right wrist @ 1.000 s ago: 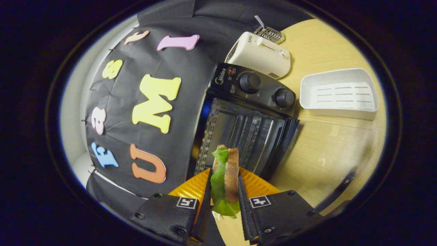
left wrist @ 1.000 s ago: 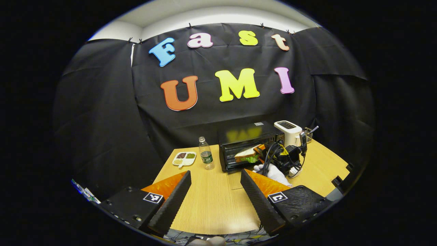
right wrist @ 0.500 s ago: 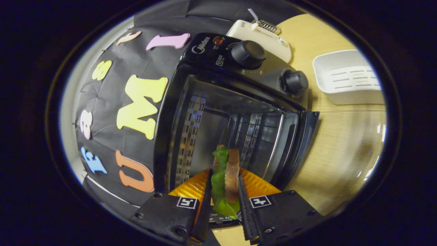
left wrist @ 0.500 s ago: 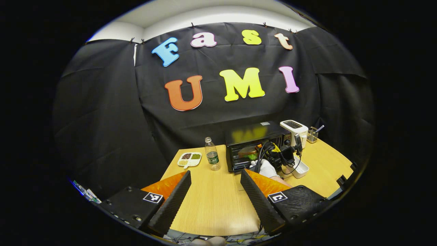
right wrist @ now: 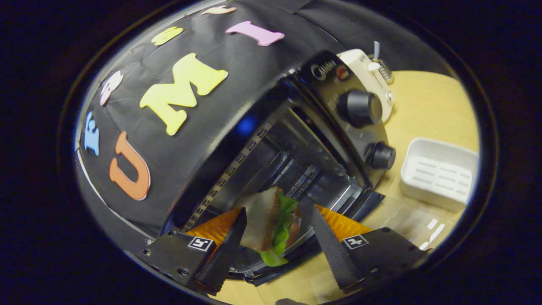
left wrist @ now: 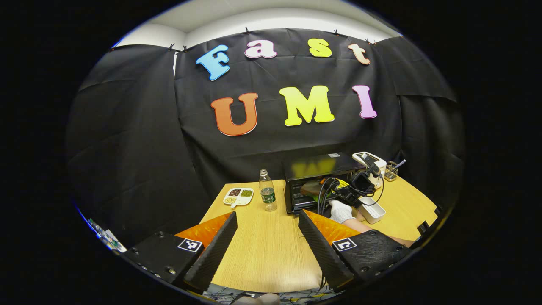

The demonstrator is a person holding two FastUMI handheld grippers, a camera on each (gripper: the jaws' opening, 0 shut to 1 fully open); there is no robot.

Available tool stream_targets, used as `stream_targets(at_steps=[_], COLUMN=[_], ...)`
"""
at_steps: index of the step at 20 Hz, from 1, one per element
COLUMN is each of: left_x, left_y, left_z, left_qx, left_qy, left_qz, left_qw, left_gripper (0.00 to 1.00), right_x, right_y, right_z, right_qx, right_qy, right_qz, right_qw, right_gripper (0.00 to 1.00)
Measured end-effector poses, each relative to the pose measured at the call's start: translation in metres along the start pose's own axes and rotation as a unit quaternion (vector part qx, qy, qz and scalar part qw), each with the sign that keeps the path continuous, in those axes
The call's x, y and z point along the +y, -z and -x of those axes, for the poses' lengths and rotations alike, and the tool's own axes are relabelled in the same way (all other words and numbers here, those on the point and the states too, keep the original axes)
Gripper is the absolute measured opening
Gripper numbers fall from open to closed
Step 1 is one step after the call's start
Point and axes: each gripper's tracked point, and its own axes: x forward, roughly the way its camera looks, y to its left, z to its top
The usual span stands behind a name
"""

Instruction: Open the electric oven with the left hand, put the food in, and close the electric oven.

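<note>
The black electric oven (right wrist: 237,106) stands with its door (right wrist: 364,201) dropped open. My right gripper (right wrist: 274,207) is at the oven's mouth, its fingers spread apart. A sandwich (right wrist: 264,222) of bread and green lettuce lies tilted between them, inside the opening; I cannot tell whether a pad still touches it. In the left gripper view the oven (left wrist: 315,167) is far off at the back of the table, with a white-gloved hand (left wrist: 338,210) and the right gripper (left wrist: 353,190) at its front. My left gripper (left wrist: 267,220) hangs open over the table's near part, holding nothing.
A water bottle (left wrist: 267,195) and a white dish of beans (left wrist: 239,197) stand left of the oven. A white toaster (left wrist: 368,160) and a wire holder (left wrist: 391,170) sit behind its right side. A white tray (right wrist: 440,173) lies right of the door on the wooden table (left wrist: 262,250).
My right gripper went further into the oven's mouth, rolled, and spread its fingers; the sandwich now lies tilted between them. The left gripper has backed off slightly and stays open.
</note>
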Motion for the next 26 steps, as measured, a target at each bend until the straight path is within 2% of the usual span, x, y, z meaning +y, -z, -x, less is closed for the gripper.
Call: stream_targets(at_steps=[1, 3, 4, 8, 11, 13, 14, 15, 17, 21, 22, 23, 26], left_x=[-0.001, -0.002, -0.004, -0.02, -0.039, -0.056, -0.066, -0.076, -0.096, -0.142, -0.152, -0.16, -0.179], left_y=[0.001, 0.002, 0.006, 0.024, 0.035, 0.044, 0.049, 0.054, 0.064, 0.085, 0.089, 0.095, 0.111], left_z=[-0.002, -0.007, -0.009, -0.022, -0.034, -0.042, -0.046, -0.051, -0.061, -0.072, -0.076, -0.08, -0.088], left_qx=[-0.002, -0.008, -0.006, 0.012, 0.026, 0.037, 0.042, 0.046, 0.057, 0.073, 0.078, 0.082, 0.1], left_qy=[-0.001, -0.003, -0.005, -0.006, -0.006, -0.014, -0.019, -0.027, -0.045, -0.048, -0.046, -0.041, -0.021], left_qz=[0.001, 0.003, 0.009, 0.023, 0.026, 0.03, 0.031, 0.029, 0.027, 0.037, 0.041, 0.046, 0.055], left_qw=[1.0, 1.0, 1.0, 1.0, 0.999, 0.999, 0.998, 0.998, 0.997, 0.995, 0.995, 0.995, 0.993], left_gripper=[0.96, 0.96, 0.96, 0.96, 0.96, 0.96, 0.96, 0.96, 0.96, 0.96, 0.96, 0.96, 0.96], right_x=[-0.005, -0.017, -0.028, -0.065, -0.107, -0.131, -0.14, -0.149, -0.161, -0.176, -0.178, -0.181, -0.188], right_y=[-0.002, -0.006, -0.011, -0.035, -0.09, -0.126, -0.142, -0.158, -0.188, -0.216, -0.221, -0.225, -0.229], right_z=[0.009, 0.033, 0.049, 0.121, 0.177, 0.206, 0.217, 0.228, 0.237, 0.247, 0.249, 0.251, 0.258], right_qx=[0.008, 0.023, 0.028, 0.066, 0.049, 0.039, 0.037, 0.033, 0.024, 0.037, 0.034, 0.033, 0.038], right_qy=[-0.002, -0.006, -0.005, -0.029, -0.031, -0.03, -0.034, -0.036, -0.048, -0.074, -0.077, -0.076, -0.066], right_qz=[0.014, 0.046, 0.067, 0.158, 0.248, 0.283, 0.299, 0.315, 0.343, 0.381, 0.388, 0.391, 0.378], right_qw=[1.0, 0.999, 0.997, 0.985, 0.967, 0.958, 0.953, 0.948, 0.938, 0.921, 0.918, 0.917, 0.923], right_gripper=[1.0, 1.0, 0.89, 0.89, 0.89, 0.89, 1.0, 1.0, 1.0, 1.0, 0.9, 1.0, 1.0])
